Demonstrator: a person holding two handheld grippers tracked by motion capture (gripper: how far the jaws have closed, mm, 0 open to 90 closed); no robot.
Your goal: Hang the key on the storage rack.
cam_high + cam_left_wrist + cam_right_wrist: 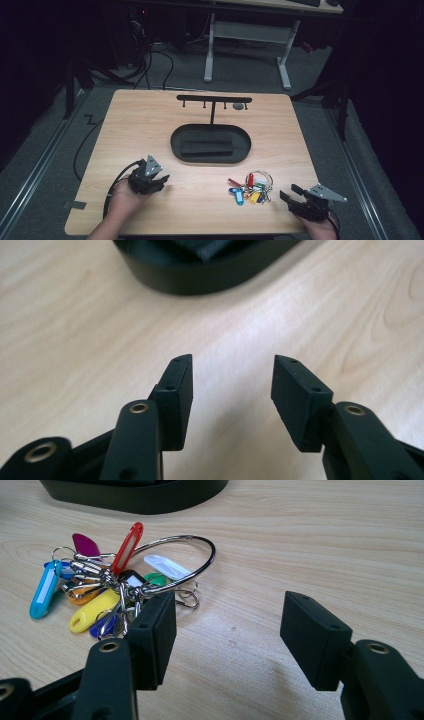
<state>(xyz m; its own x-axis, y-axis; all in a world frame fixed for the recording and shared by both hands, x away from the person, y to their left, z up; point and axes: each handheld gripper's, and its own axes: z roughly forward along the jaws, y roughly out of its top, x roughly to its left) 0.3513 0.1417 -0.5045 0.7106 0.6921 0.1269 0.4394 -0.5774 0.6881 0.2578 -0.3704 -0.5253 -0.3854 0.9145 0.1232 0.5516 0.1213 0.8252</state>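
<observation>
Bunch of keys (pixel 251 187) with coloured tags on a big metal ring lies flat on the worktop (pixel 150 120), front right area, just ahead-left of the right claw (pixel 291 195). In the right gripper view the keys (pixel 115 587) sit beside the left jaw, not between the jaws. Right claw (pixel 227 617) wide, nothing in it. Left claw (pixel 160 181) at front left, well apart from the keys. Left claw (pixel 232 375) wide, only bare wood between the jaws. Black oval tray (pixel 176 142) mid-worktop, behind the keys. Black hook rack (pixel 213 98) stands at its far side.
</observation>
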